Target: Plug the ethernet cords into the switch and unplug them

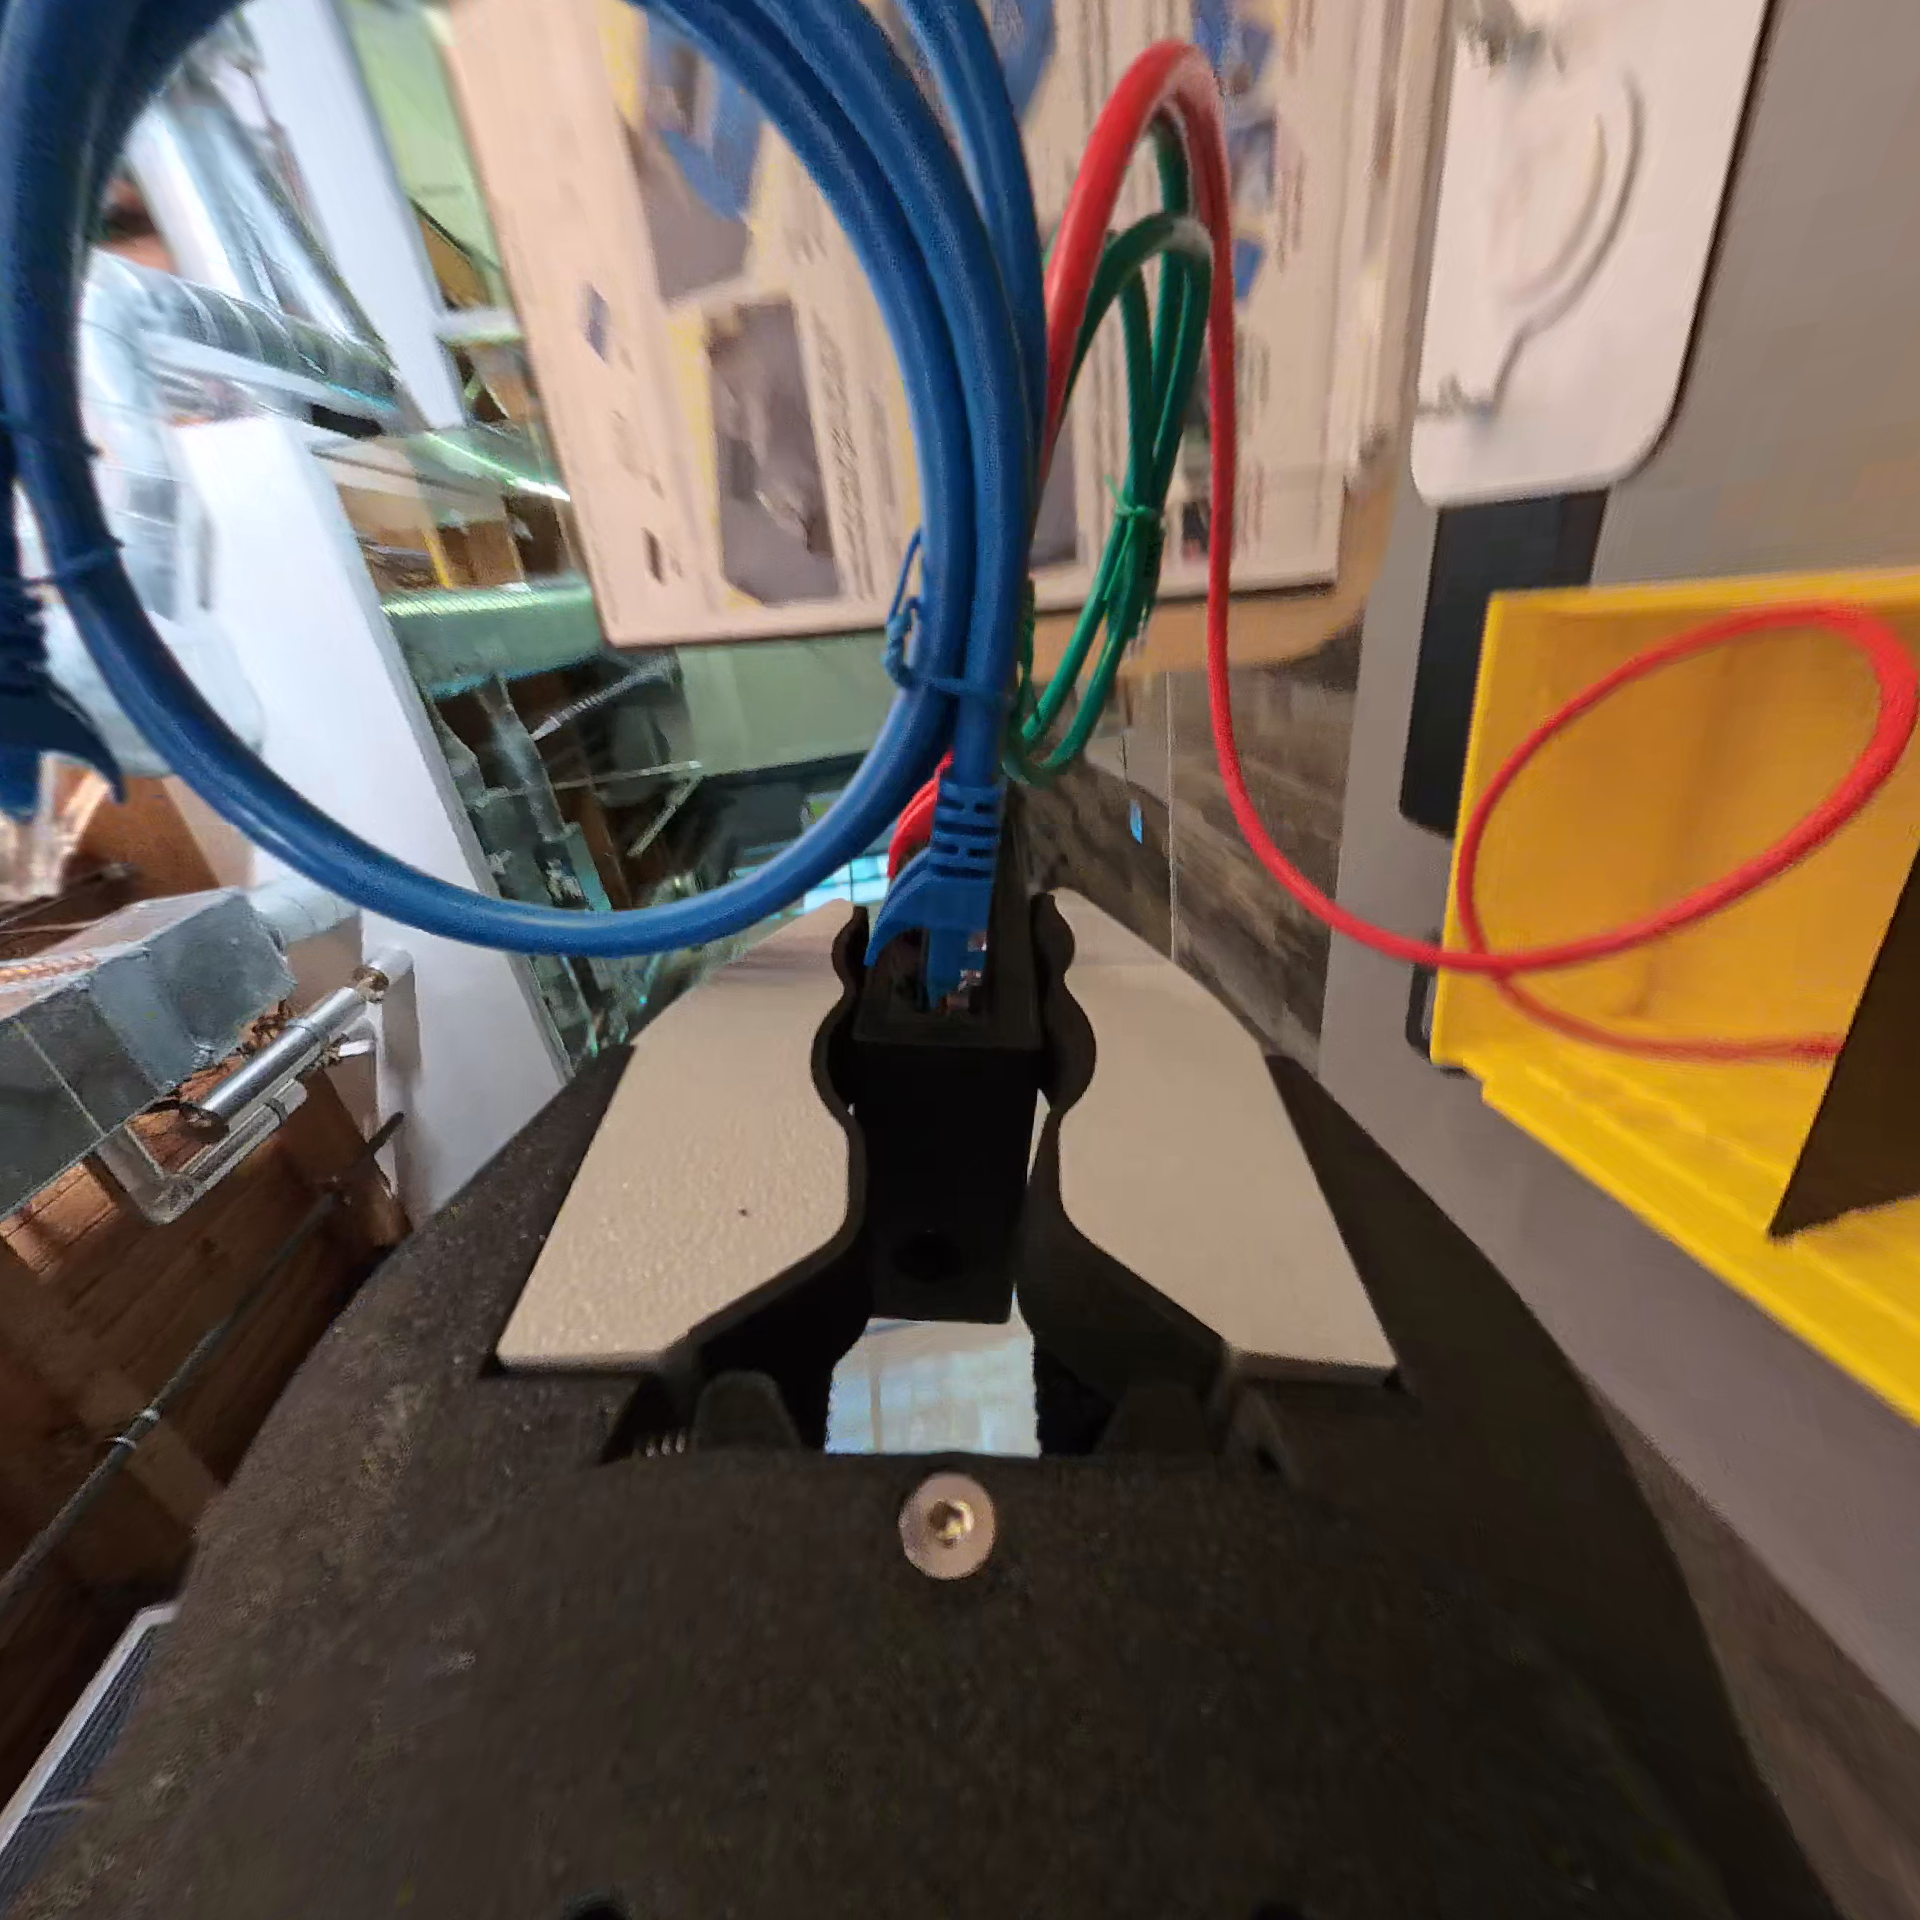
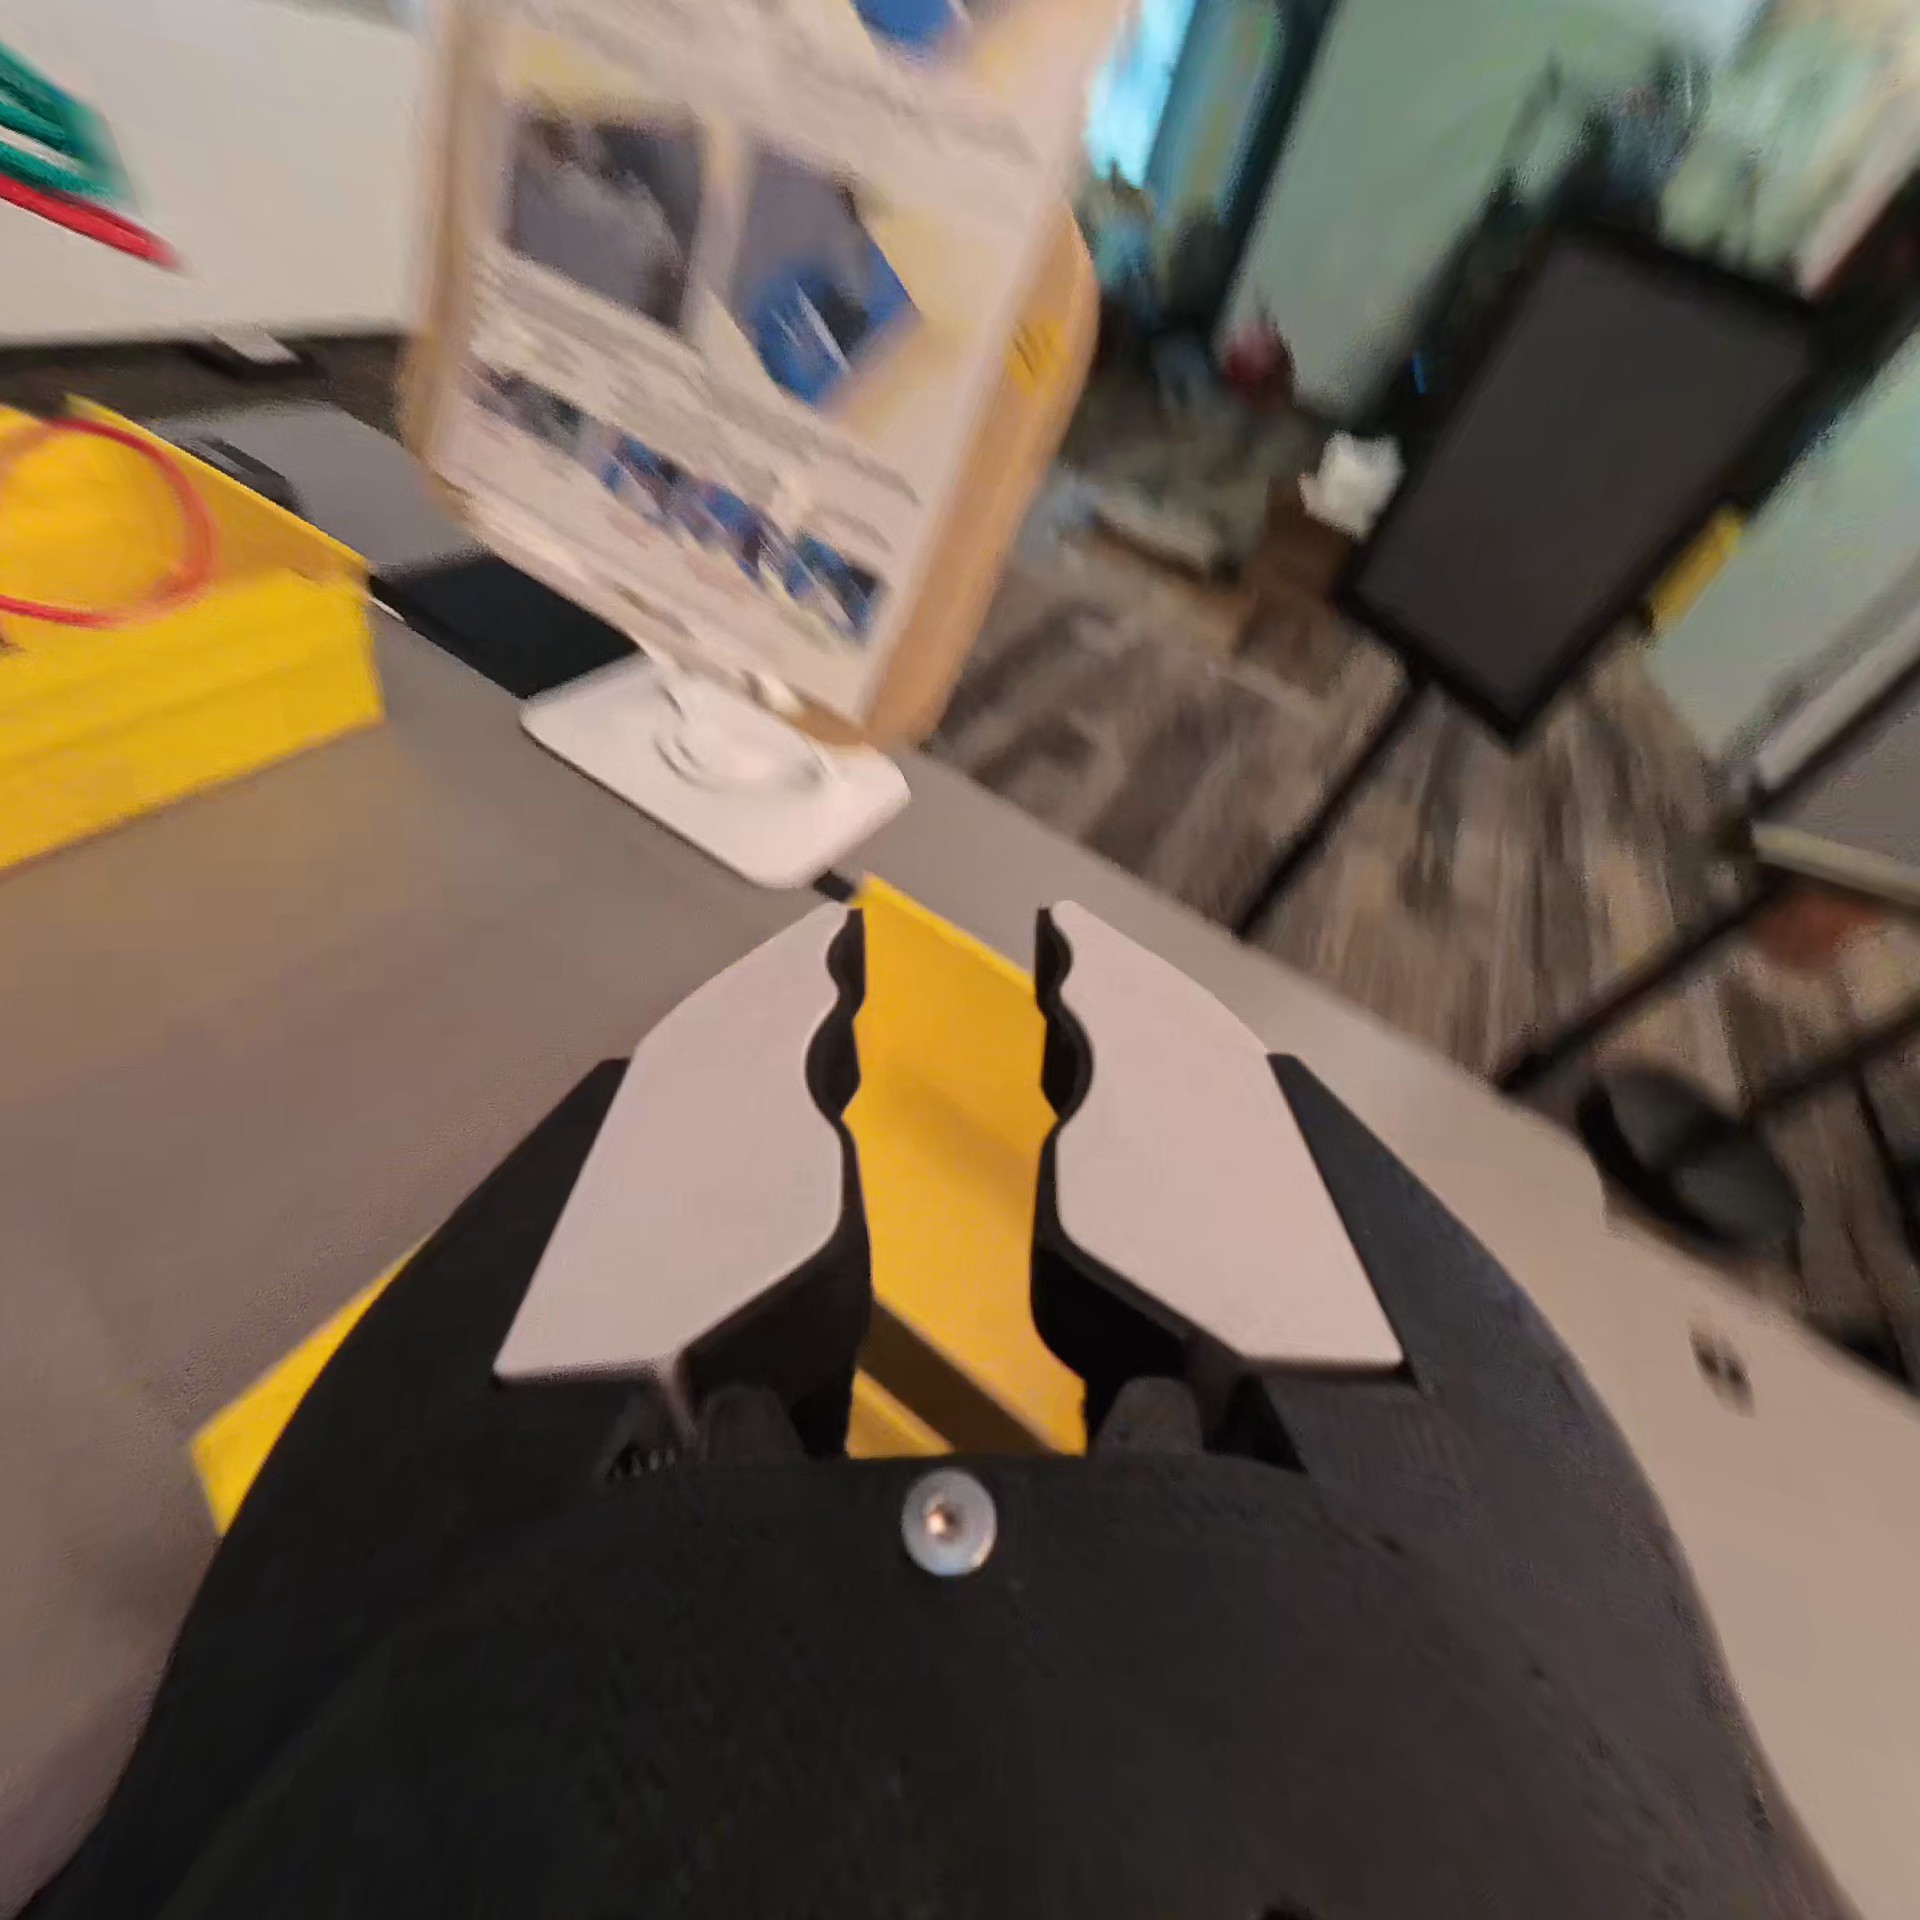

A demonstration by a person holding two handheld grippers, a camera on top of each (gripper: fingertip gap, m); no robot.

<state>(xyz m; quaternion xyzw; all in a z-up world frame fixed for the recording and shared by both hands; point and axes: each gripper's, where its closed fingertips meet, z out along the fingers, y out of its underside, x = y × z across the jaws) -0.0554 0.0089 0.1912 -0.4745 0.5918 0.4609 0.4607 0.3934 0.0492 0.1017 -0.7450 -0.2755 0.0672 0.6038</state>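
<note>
We had the left gripper closed on the black switch, gripping its narrow sides, with the port face turned away from us toward twelve o'clock. A blue cord was plugged into one port, its plug seated at the far end; its coils looped off to ten o'clock. A red cord and a green cord rose behind it at one o'clock, but we could not tell whether they were plugged in; the red one trailed into a yellow bin at three o'clock. The right gripper stood partly open and held nothing, poised over a yellow piece on the grey table. We judged the switch light and rigid, its smooth plastic liable to twist under a sideways pull. The cords looked limp, so we judged the stiff boot behind the plug the place to pinch, with the latch tab pressed before pulling.
</note>
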